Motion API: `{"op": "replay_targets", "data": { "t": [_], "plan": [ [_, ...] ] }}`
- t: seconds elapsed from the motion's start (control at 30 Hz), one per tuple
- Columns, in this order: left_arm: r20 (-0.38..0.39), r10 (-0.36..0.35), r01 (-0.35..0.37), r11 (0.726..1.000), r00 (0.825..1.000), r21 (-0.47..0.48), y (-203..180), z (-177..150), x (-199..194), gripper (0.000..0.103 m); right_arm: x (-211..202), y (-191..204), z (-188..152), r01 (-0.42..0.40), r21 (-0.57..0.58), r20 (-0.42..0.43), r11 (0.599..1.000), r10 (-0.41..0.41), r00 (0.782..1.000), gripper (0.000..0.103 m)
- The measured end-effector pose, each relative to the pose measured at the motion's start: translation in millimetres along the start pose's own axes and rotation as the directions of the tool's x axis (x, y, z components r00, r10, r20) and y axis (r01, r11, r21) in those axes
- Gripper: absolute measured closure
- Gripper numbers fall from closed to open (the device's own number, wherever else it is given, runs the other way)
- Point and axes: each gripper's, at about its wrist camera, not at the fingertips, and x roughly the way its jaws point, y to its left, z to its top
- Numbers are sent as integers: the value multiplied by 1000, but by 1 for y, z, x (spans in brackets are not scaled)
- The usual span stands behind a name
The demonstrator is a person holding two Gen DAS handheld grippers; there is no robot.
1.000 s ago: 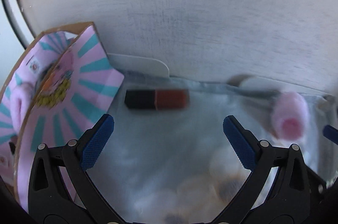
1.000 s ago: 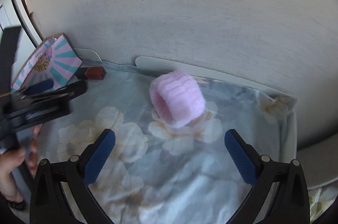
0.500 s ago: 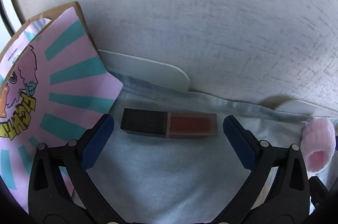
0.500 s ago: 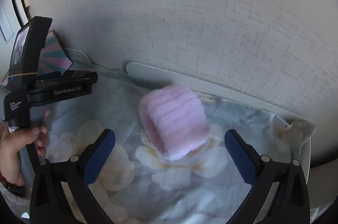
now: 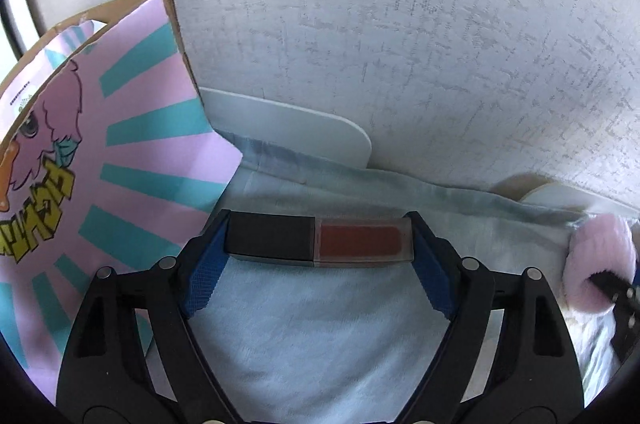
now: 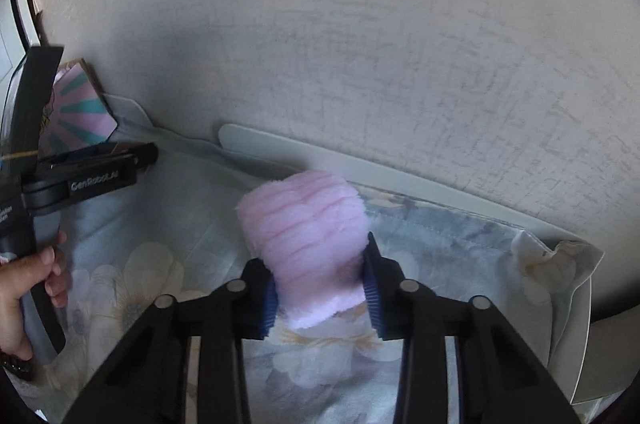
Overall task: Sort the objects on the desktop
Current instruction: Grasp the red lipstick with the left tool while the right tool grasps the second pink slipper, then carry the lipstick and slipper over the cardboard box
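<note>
1. The left hand-held gripper [image 5: 318, 256] is closing around a lip gloss tube [image 5: 318, 241], which lies crosswise between its blue pads. The black cap end is touched by the left pad [image 5: 204, 274] and the clear reddish end by the right pad, so the tube is pretty much pinched end to end.
2. The tube is laid on a pale blue floral cloth [image 5: 320, 336] that covers the bench, right at the tips of the left hand-held gripper and near the white textured wall [image 5: 400, 24] ahead of it.
3. Just to the left of that gripper, a pink and teal cardboard box [image 5: 120, 164] with a cartoon print is propped up tilted, touching the cloth.
4. The right hand-held gripper [image 6: 320, 294] is closing too, and a fluffy pink wristband [image 6: 308, 244] is squeezed between its pads, with the plush visibly dented on both sides. Most of the band sticks out ahead of the fingertips, over the cloth.
5. Off to the left of the right hand-held gripper, the other gripper is seen from the side, held by a person's hand [image 6: 24, 288].
6. A white board edge [image 6: 400, 176] is seen behind the wristband, along the wall.
</note>
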Motion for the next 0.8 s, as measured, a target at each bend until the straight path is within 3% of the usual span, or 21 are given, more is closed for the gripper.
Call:
{"op": "replay_targets", "data": {
  "t": [0.2, 0.53, 0.67, 0.7, 0.8],
  "plan": [
    [-18, -23, 23, 1000, 1000, 8, -5, -2, -20, 21, -15, -7, 2, 22, 34, 36, 999, -23, 999, 82],
    [-11, -93, 94, 990, 996, 103, -20, 1, -97, 21, -66, 3, 12, 24, 39, 43, 999, -26, 999, 88],
    [-8, -107, 107, 983, 994, 151, -12, 6, -131, 21, -92, 13, 16, -3, 1, 21, 1000, 3, 1000, 88],
    [-9, -112, 112, 981, 994, 156, 12, 19, -132, 21, -97, 16, 17, -6, -10, 15, 1000, 6, 1000, 88],
    [-27, -134, 137, 977, 991, 162, 32, 22, -154, 21, -110, 35, 27, -34, -35, -1, 999, 34, 999, 88]
  ]
}}
